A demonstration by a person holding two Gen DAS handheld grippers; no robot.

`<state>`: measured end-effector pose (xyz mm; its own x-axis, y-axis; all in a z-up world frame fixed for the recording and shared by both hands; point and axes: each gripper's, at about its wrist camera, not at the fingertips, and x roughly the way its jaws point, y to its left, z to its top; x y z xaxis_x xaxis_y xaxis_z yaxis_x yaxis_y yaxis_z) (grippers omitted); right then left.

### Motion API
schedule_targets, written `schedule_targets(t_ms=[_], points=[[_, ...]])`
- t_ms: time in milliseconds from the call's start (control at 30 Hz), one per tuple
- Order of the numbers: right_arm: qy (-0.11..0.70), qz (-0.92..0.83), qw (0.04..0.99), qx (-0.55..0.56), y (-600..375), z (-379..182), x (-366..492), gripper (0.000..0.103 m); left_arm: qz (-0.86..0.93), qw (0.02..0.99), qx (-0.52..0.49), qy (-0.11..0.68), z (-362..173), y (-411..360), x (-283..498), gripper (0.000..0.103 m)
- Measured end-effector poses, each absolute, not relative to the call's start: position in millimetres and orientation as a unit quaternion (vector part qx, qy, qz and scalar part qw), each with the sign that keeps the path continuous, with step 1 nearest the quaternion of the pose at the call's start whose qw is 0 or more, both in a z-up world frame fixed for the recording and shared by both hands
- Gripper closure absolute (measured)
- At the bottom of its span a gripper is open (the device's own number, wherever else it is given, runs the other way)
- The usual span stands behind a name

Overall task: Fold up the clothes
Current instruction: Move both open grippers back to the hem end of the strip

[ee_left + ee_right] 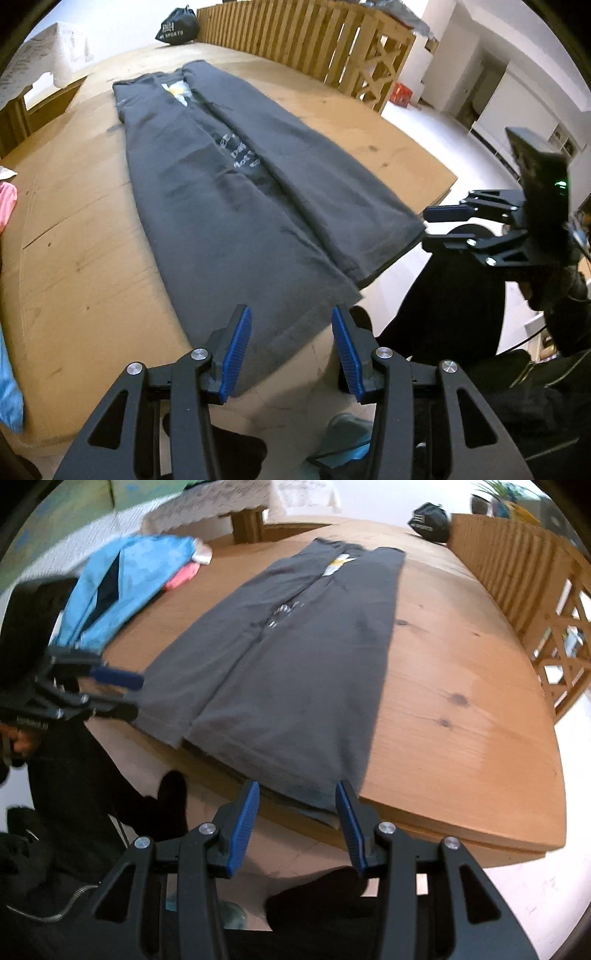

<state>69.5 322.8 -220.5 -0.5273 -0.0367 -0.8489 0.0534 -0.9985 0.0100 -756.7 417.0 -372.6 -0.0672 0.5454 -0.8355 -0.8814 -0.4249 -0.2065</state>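
Blue-padded left tool (291, 345) spread wide, nothing between the pads, poised at the near hem of the grey garment (236, 192); right tool (295, 818) likewise spread at the same hem, toward the other corner. Garment flat on the bench (461, 686), both sides folded to a centre seam, long axis running straight away from both tools. Hem equally near to each.

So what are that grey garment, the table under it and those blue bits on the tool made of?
The grey garment looks like soft matte knit, probably cotton jersey: it lies limp, with stitched hems and printed lettering. The table appears to be pale pine-like wood, with visible knots and grain and a slight sheen. The blue pads on the left tool look like ribbed plastic or rubber; which one, I cannot tell.
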Motion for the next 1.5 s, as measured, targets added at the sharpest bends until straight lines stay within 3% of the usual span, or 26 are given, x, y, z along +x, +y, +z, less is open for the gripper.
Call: schedule_targets(t_ms=[200,300,367,500,600,633,733,1067,1500], points=[[0.036,-0.862,0.018,0.506,324,-229,63,0.061,0.701,0.5,-0.47,0.194,-383,419,-764,0.06],[0.039,-0.857,0.015,0.514,328,-230,62,0.078,0.698,0.505,-0.468,0.196,-384,417,-765,0.06],[0.041,-0.853,0.014,0.519,331,-231,61,0.097,0.698,0.508,-0.463,0.202,-385,417,-763,0.06],[0.046,-0.846,0.011,0.53,337,-234,59,0.1,0.698,0.511,-0.457,0.205,-385,417,-762,0.06],[0.01,-0.845,0.014,0.535,341,-232,63,0.095,0.699,0.51,-0.46,0.199,-385,416,-763,0.06],[-0.016,-0.849,0.018,0.527,345,-228,65,0.088,0.7,0.508,-0.464,0.193,-384,415,-764,0.06],[-0.073,-0.858,-0.001,0.509,363,-218,70,0.052,0.702,0.494,-0.486,0.165,-383,404,-767,0.06],[-0.117,-0.853,0.01,0.508,375,-227,57,0.052,0.689,0.439,-0.57,0.09,-395,363,-779,0.059],[-0.069,-0.858,0.029,0.508,360,-230,53,0.052,0.664,0.432,-0.609,0.044,-407,383,-793,0.058]])
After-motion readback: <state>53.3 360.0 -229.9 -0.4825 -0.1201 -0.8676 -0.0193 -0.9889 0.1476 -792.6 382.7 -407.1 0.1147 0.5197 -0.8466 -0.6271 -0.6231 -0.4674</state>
